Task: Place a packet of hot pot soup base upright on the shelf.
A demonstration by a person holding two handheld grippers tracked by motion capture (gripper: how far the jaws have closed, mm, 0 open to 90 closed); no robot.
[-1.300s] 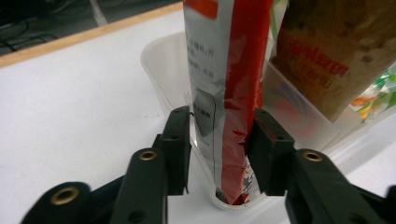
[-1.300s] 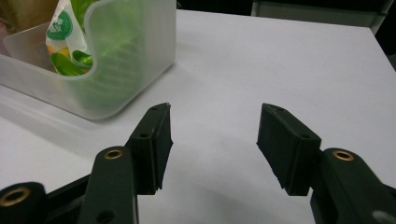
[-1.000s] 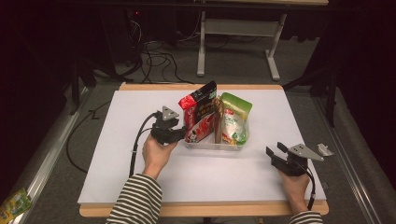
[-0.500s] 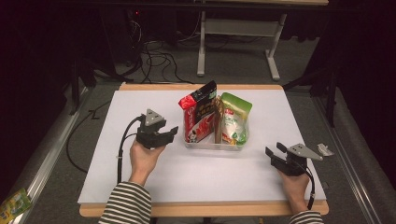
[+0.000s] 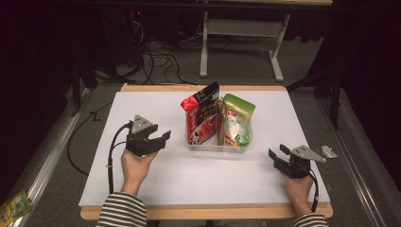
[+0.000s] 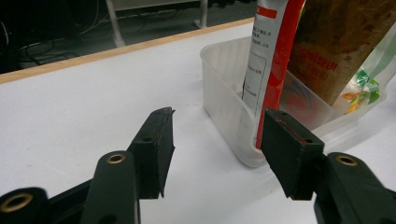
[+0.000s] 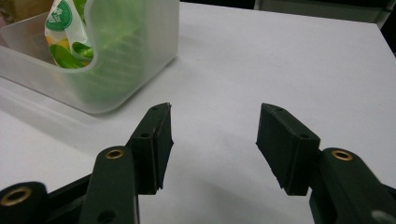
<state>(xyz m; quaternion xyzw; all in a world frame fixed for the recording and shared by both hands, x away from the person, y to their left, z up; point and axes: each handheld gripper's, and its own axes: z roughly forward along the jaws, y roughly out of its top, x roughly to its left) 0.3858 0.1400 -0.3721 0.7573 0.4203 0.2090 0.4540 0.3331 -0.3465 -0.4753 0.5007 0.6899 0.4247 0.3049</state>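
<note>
A clear plastic tub (image 5: 215,145) stands mid-table and holds three upright packs: a red and black bag (image 5: 201,116), a brown pouch (image 5: 220,124) and a green bag (image 5: 239,120). My left gripper (image 5: 162,139) is open and empty, just left of the tub and a little above the white table. In the left gripper view its jaws (image 6: 217,144) point at the tub's near corner (image 6: 224,93), with the red pack (image 6: 273,51) behind it. My right gripper (image 5: 278,151) stands open and empty at the front right. Its view (image 7: 215,140) has the tub (image 7: 135,46) and green bag (image 7: 65,28) at upper left.
The white table top (image 5: 142,104) has a wooden edge all round. A small pale scrap (image 5: 329,151) lies by the right edge. A green packet (image 5: 14,208) lies on the floor at lower left. Cables (image 5: 156,61) and a desk frame (image 5: 241,33) sit beyond the table.
My left gripper has drawn back to the left and toward the person, away from the tub, still open. The right gripper has stayed put.
</note>
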